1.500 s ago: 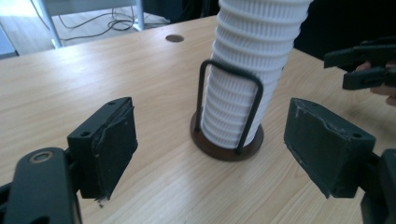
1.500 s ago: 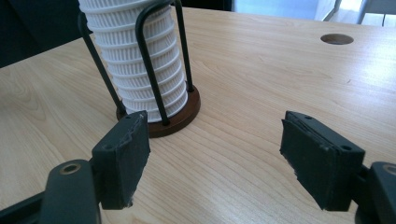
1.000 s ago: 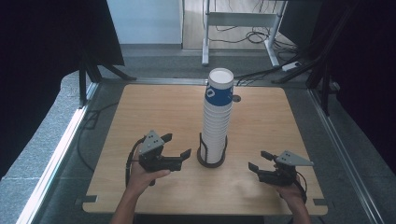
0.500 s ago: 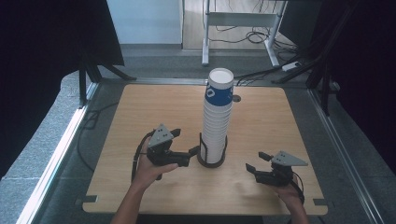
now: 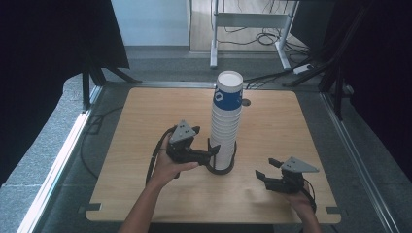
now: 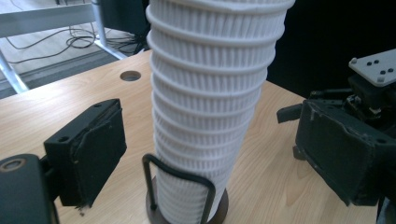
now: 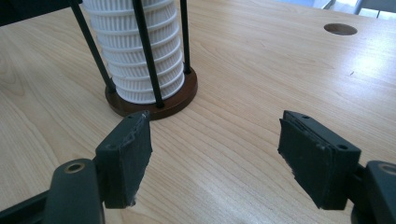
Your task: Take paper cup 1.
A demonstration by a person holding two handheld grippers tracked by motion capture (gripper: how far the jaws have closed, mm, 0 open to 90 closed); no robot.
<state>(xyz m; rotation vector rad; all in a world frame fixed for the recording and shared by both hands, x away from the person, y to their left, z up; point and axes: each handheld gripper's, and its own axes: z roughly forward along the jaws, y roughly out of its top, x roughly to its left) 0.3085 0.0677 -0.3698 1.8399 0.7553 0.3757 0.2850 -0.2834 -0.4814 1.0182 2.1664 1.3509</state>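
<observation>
A tall stack of ribbed white paper cups (image 5: 226,124), its topmost cup banded in blue, stood upright in a round dark brown holder with thin black wire uprights (image 5: 221,167) near the middle of the pale wooden table (image 5: 145,116). The uprights seemed meant to keep the leaning column from toppling. The left gripper (image 5: 210,151), held in the person's left hand (image 5: 170,167), was at the lower part of the stack with its jaws apart, one black padded jaw on each side of the cups; in the left gripper view neither pad (image 6: 95,144) touched the ribbed wall, so nothing was clamped. That low, straddling position looked like preparation to steady or grip the stack near its base, where the cups sit firmest. The right gripper (image 5: 265,170) lay low over the table to the right of the holder, apart from it, its jaws also spread wide and empty, pointed toward the base (image 7: 154,100); it appeared to be waiting its turn, perhaps to pull a cup or brace the holder.
</observation>
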